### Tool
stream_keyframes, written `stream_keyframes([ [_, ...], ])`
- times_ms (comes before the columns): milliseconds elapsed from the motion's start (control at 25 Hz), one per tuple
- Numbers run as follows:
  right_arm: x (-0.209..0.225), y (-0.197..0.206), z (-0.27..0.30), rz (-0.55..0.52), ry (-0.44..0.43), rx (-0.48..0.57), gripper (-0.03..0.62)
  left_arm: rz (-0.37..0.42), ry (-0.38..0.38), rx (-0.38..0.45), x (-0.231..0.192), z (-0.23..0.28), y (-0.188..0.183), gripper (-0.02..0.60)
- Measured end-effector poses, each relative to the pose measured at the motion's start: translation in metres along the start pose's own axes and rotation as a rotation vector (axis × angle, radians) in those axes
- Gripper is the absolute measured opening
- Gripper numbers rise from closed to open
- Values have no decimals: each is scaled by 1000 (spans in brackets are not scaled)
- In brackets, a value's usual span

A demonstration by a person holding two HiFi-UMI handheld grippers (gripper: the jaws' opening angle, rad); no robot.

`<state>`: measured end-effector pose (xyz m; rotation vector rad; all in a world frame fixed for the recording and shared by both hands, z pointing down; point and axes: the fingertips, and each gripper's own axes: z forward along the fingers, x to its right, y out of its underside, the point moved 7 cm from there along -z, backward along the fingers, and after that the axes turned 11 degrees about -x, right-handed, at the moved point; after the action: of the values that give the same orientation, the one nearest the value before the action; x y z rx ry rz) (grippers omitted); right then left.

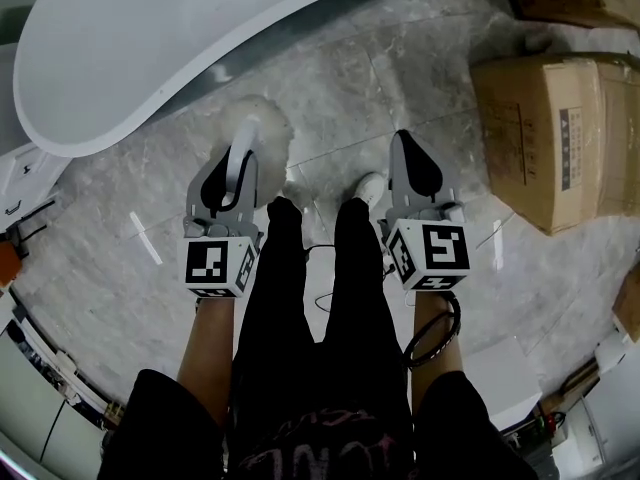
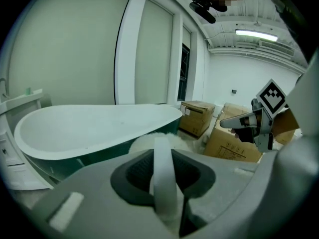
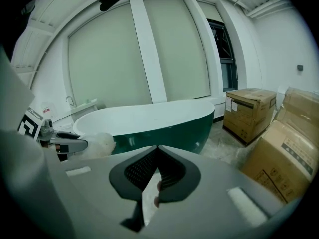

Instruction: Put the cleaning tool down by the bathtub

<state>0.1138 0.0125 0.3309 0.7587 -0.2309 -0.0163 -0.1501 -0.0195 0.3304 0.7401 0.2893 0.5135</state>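
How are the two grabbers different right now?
The left gripper squeezes the cleaning tool by its white handle; the right gripper is closed on nothing. A fluffy white head sticks out past the left gripper; nothing sticks out past the right gripper. Both are grey and point toward the bathtub.

Grey marble floor (image 1: 400,78); cardboard boxes (image 1: 545,138) right; tall pale windows (image 3: 114,63); ceiling tube light (image 2: 256,34).

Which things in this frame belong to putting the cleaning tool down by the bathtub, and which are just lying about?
Job: fluffy white duster on a white handle, held in the left tool; white oval bathtub with dark green outer shell.
Lying about: brown cardboard boxes on the grey stone floor; right tool, shut on nothing.
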Motion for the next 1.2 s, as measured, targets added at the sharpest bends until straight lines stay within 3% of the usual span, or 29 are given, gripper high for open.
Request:
stream_keyframes([
  [440,20,55,58,9,-3,-38,20,-14,-16,-42,-14,67,55,86],
  [1200,37,149,157,2,-39,-97,20,41,10,-98,-37,177,146,86],
])
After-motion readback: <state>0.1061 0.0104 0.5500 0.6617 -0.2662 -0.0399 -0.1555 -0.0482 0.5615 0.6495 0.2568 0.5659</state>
